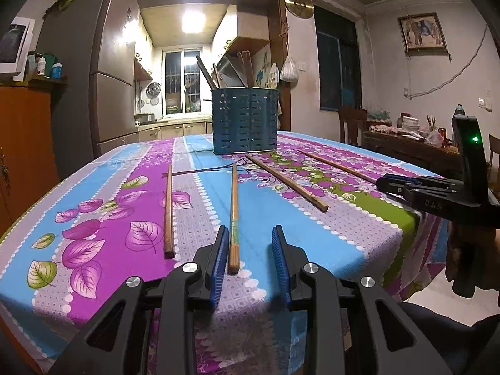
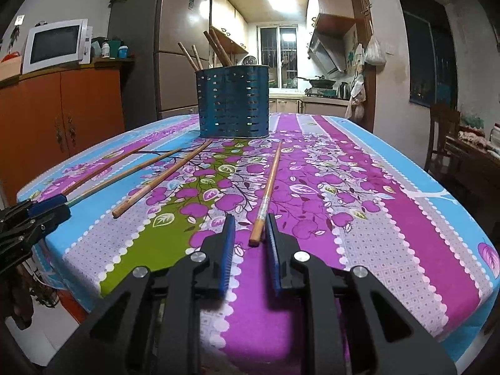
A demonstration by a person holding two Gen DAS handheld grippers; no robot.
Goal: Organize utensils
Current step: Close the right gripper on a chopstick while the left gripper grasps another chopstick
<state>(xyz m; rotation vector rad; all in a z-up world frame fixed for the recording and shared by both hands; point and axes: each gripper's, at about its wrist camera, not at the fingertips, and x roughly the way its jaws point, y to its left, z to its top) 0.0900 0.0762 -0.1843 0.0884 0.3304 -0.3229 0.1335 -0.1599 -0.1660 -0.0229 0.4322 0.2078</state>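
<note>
A blue perforated utensil holder (image 1: 245,122) (image 2: 232,103) stands at the far end of the flowered tablecloth (image 1: 93,218), with several wooden sticks in it. Four wooden chopsticks lie loose on the cloth. My left gripper (image 1: 250,229) (image 2: 62,206) straddles the near end of one chopstick (image 1: 232,209); the stick lies against the left pad, with a gap to the right pad. My right gripper (image 2: 250,217) (image 1: 393,186) straddles the end of another chopstick (image 2: 268,187), which lies close to the right pad and clear of the left. Two more chopsticks (image 1: 168,209) (image 1: 286,182) lie untouched.
A tall fridge (image 2: 137,47) and an orange cabinet (image 2: 62,109) with a microwave (image 2: 54,45) stand on the left. A wooden chair (image 1: 351,125) and a cluttered side table (image 1: 406,143) stand on the right. The table's near edge drops off just below both grippers.
</note>
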